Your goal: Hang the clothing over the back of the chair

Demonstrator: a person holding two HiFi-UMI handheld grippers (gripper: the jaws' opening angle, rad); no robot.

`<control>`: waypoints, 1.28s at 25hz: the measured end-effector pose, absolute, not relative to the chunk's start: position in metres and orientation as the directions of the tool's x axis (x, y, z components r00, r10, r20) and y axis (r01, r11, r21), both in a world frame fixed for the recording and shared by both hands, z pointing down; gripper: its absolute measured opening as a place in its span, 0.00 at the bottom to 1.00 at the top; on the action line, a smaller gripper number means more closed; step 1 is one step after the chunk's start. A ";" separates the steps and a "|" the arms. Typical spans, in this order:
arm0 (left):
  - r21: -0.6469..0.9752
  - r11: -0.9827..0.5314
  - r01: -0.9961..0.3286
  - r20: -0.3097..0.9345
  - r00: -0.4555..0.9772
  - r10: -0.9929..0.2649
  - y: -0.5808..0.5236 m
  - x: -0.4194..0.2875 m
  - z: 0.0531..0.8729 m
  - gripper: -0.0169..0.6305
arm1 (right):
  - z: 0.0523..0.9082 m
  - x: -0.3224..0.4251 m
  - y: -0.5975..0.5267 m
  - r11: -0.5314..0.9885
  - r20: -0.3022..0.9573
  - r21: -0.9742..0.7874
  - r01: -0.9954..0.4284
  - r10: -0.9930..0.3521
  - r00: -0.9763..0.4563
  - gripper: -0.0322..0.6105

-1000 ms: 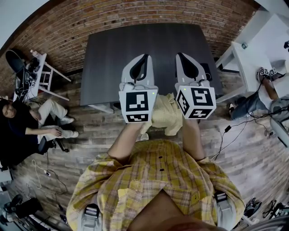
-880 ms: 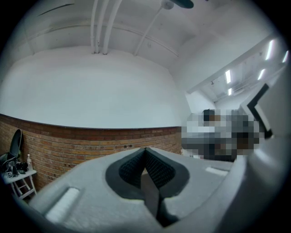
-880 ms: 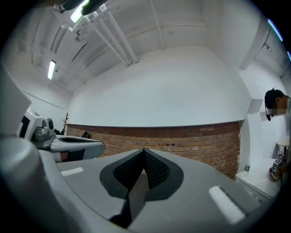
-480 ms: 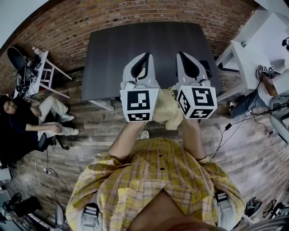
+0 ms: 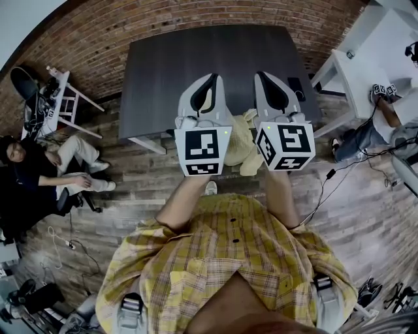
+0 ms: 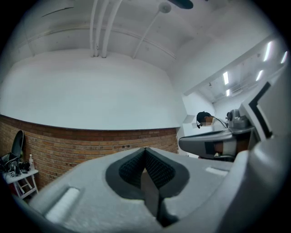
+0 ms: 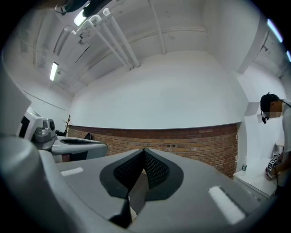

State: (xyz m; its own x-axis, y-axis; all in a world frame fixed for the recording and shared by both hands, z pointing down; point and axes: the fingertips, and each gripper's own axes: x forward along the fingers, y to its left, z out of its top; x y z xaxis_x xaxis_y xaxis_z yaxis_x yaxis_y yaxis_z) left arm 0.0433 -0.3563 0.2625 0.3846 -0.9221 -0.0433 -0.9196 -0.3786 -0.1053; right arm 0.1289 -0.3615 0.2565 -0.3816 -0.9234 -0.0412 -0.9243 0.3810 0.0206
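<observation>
Left gripper [image 5: 208,83] and right gripper [image 5: 266,79], both clamped on the yellow clothing [image 5: 240,147], have raised it slightly before the table [image 5: 196,59]; hanging remains undone.

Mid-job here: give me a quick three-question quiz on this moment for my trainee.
1. True or false: the yellow garment lies flat on the dark table.
2. The jaws of the left gripper are: A) wide apart, B) together on a fold of cloth, C) out of view.
3. Fill in: the wall beyond the table is made of ____.

Key: 1 false, it hangs in the air, clear of the table; 2 B; 3 brick.
</observation>
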 end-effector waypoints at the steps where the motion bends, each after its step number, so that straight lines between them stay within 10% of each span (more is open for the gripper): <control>1: -0.104 -0.379 -0.920 -0.042 0.384 -0.922 -0.352 0.044 0.264 0.03 | 0.257 0.128 -0.357 0.382 -0.041 0.020 -0.924 -0.923 -0.383 0.06; 32: -0.088 -0.381 -0.920 0.031 0.380 -0.925 -0.268 0.062 0.314 0.03 | 0.307 0.132 -0.270 0.402 -0.016 -0.028 -0.915 -0.916 -0.401 0.06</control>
State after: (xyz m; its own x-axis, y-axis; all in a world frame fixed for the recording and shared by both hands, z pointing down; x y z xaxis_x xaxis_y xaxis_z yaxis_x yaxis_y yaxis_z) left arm 0.0621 -0.2680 0.3140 0.3796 -0.9247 0.0305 -0.9205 -0.3808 -0.0877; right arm 0.1318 -0.2703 0.3065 -0.4014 -0.9158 -0.0164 -0.9153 0.4017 -0.0275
